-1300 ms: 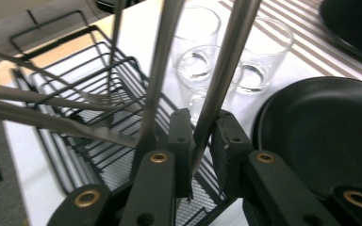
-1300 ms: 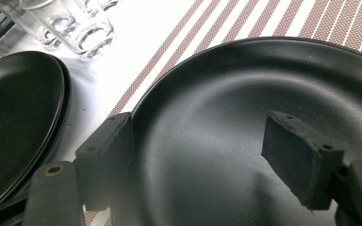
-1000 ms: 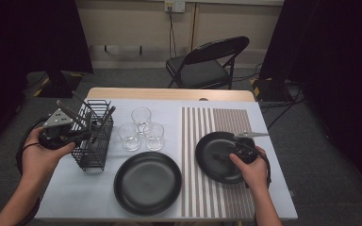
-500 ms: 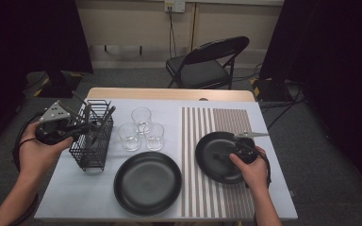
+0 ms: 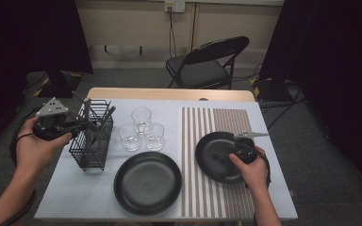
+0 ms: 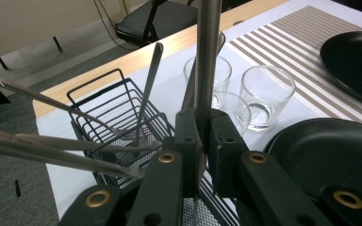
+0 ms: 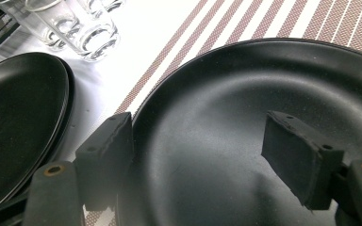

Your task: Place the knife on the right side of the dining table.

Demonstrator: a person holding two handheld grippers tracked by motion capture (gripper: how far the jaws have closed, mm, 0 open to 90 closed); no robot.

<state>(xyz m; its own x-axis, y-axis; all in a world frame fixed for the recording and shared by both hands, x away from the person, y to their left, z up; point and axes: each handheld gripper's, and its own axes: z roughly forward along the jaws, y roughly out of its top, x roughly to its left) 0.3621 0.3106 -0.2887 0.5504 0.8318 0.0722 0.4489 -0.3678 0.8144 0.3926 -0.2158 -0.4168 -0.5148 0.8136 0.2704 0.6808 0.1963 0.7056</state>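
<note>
My left gripper [image 5: 79, 125] hovers at the left over a black wire basket [image 5: 93, 147] and is shut on the handle of a silver utensil [image 6: 207, 61]. The handle rises straight up between its jaws [image 6: 200, 129]. Several other metal utensils [image 6: 75, 150] lean in the wire basket [image 6: 118, 101]. My right gripper [image 5: 227, 157] rests low over a black plate [image 5: 213, 149] on the striped mat. Its jaws [image 7: 198, 155] stand wide open over the black plate [image 7: 235, 108], with nothing between them.
Three clear glasses [image 5: 141, 130] stand in the middle, right of the basket. A second black plate [image 5: 147, 182] lies near the front edge. The striped mat [image 5: 226, 120] covers the table's right half. A folding chair [image 5: 202, 66] stands behind the table.
My left hand has drifted slightly up and to the left with the utensil. The right hand and its gripper have stayed put.
</note>
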